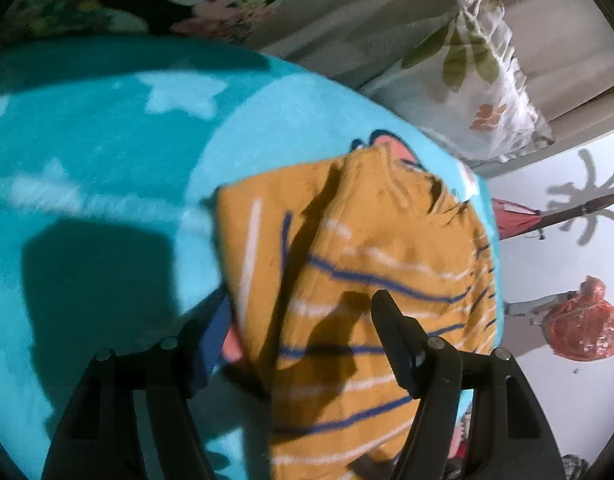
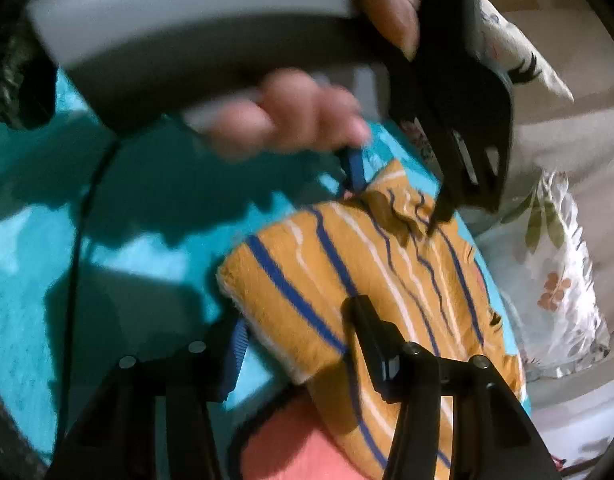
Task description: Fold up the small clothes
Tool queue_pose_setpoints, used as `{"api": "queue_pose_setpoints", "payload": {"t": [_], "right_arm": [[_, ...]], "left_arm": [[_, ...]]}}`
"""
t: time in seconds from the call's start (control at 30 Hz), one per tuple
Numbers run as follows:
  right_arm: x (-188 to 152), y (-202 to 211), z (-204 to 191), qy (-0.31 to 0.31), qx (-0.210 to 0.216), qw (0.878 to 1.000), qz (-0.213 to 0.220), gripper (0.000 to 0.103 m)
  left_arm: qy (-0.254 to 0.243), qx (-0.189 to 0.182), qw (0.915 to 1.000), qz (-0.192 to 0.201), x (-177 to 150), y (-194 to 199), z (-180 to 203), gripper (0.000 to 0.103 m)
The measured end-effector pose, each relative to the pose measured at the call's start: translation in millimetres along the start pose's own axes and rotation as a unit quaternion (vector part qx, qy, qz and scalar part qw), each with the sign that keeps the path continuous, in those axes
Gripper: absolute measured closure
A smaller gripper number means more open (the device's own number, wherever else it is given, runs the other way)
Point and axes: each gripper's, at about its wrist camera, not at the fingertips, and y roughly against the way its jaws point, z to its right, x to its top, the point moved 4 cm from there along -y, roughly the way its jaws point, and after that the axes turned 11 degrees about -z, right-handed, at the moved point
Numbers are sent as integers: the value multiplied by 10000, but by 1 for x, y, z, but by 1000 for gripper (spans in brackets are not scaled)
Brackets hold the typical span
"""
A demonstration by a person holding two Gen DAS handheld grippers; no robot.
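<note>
One small garment (image 1: 359, 280) lay on the turquoise star-print blanket (image 1: 107, 152), toward its right side near the edge: a mustard knit with blue and white stripes, already doubled over, its folded edge at the left and its far end rumpled. A salmon-pink patch (image 2: 307, 440) showed from under its near end; whether that was another garment or part of the blanket's print could not be told. The left gripper (image 1: 303, 344) hung over the near part of the knit, its fingers (image 1: 399, 340) spread well apart, the right one over the stripes, the left one at the folded edge; no pinch was seen, so it looked open with cloth lying between. From the right wrist view, the right gripper (image 2: 299, 344) stood likewise about half open, one finger over the stripes and one off the left edge above the blanket, nothing gripped. In that view a person's hand (image 2: 291, 116) held the other gripper's grey handle, with its tips at the far rumpled end. Judged by its look, the knit would be light, soft and limp, no breakage risk, likely to sag and unfold if lifted by one layer. Best taken at the corners of the folded edge, pinching both layers together. Count: one striped garment, two grippers, one blanket, one floral pillow (image 1: 483, 92) at far right.
</note>
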Motion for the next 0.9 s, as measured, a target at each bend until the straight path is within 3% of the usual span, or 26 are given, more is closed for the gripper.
{"api": "queue_pose_setpoints", "payload": {"t": [0.1,0.2,0.27,0.37,0.67,0.9], "right_arm": [[10,-3,0,-22,-67,10000,25,48],[17,-6,2,-70,-6,10000,47,51],[21,-6,4,-140,210,9997,1,76],[21,-4,9,-348,326,9989,30,83],[14,17,41,-816,824,9924,411,85],[-18,56,85,-1193,934,9836,983,85]], "left_arm": [[77,-329,9994,-108,13,-2,-4,33],[131,-387,9991,-61,17,0,-5,37],[146,-111,9998,-7,16,1,-6,89],[204,47,9997,108,14,2,-5,88],[318,434,9977,407,11,23,18,88],[197,783,9943,692,17,39,78,88]]}}
